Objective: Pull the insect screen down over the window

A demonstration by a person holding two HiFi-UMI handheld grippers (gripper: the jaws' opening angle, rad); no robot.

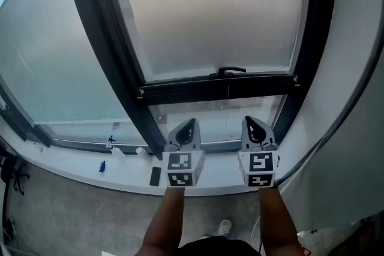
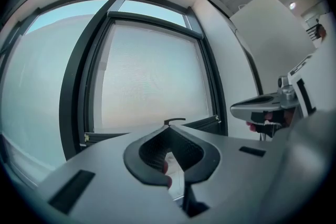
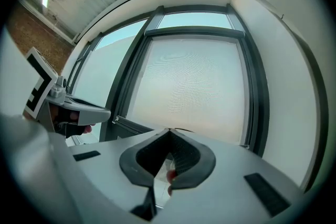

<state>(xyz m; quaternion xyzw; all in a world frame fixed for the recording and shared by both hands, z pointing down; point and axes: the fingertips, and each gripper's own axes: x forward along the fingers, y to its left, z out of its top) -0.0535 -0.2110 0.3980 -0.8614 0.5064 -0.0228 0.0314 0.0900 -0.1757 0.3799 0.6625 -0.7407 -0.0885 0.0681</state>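
The left gripper (image 1: pixel 189 124) and right gripper (image 1: pixel 251 123) hang below the bar (image 1: pixel 222 88) of the screen (image 1: pixel 210 9), fingers pinched together, empty. Catch the handle (image 1: pixel 231 71) and draw down evenly.

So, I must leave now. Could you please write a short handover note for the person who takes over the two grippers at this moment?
Left gripper: jaws shut, nothing between them, lower than the screen's bottom bar and apparently clear of it.
Right gripper: jaws shut, empty, beside the left one at about the same height.
Insect screen: covers most of the window. The handle sits on the bottom bar, which hangs above the sill.
Done: the screen is most of the way down.
Left: a strip of glass under the bar is uncovered. Probably take the handle or bar and pull down to the sill.
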